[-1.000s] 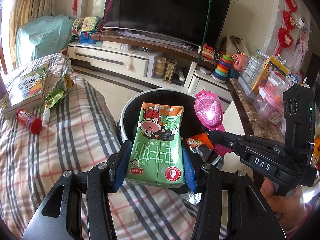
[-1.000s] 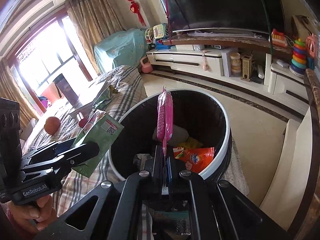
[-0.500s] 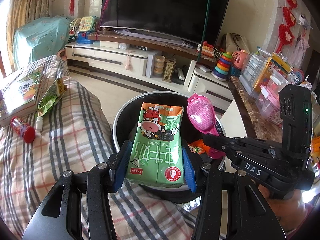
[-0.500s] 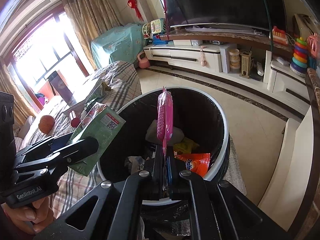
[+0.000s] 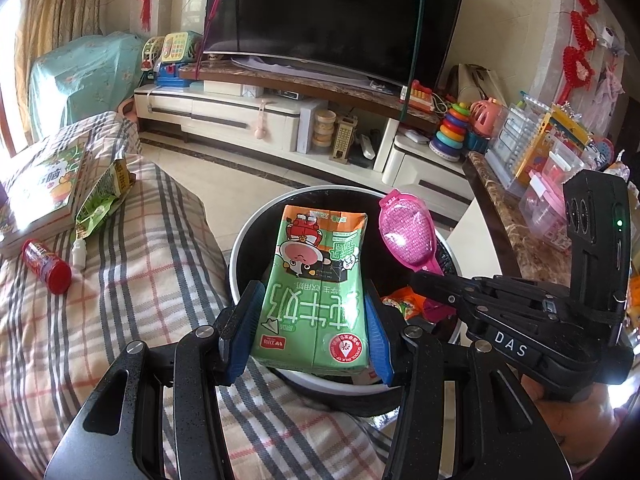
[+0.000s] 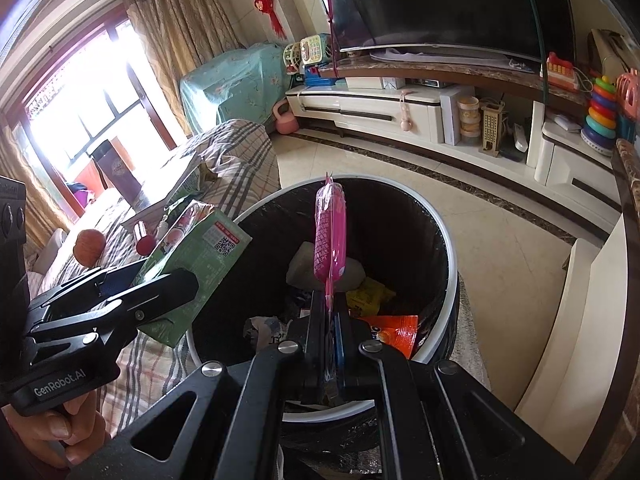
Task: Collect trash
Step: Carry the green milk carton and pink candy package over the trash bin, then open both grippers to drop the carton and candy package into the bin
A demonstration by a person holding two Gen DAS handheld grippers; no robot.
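Note:
A green milk carton (image 5: 316, 292) sits between the blue pads of my left gripper (image 5: 312, 316), which is shut on it. The carton hangs over the near edge of a round black bin with a white rim (image 5: 240, 248). To its right, my right gripper (image 5: 418, 278) is shut on the lower end of a flat pink packet (image 5: 406, 236). In the right wrist view the pink packet (image 6: 330, 232) stands upright from the right gripper (image 6: 330, 320), above the bin's mouth and inside its rim (image 6: 452, 264). The carton (image 6: 192, 256) and left gripper (image 6: 176, 280) are at the bin's left edge.
The bin holds an orange wrapper (image 6: 394, 330), a yellow wrapper (image 6: 370, 294) and a white lump (image 6: 304, 264). On the plaid cover (image 5: 132, 280) to the left lie a red bottle (image 5: 46, 266), a green snack bag (image 5: 102, 200) and a book (image 5: 40, 188). A marble counter with toys (image 5: 516, 216) flanks the right.
Both grippers have edged closer over the bin, which now sits lower and more central in both views. The grips on the carton and the pink packet are unchanged.

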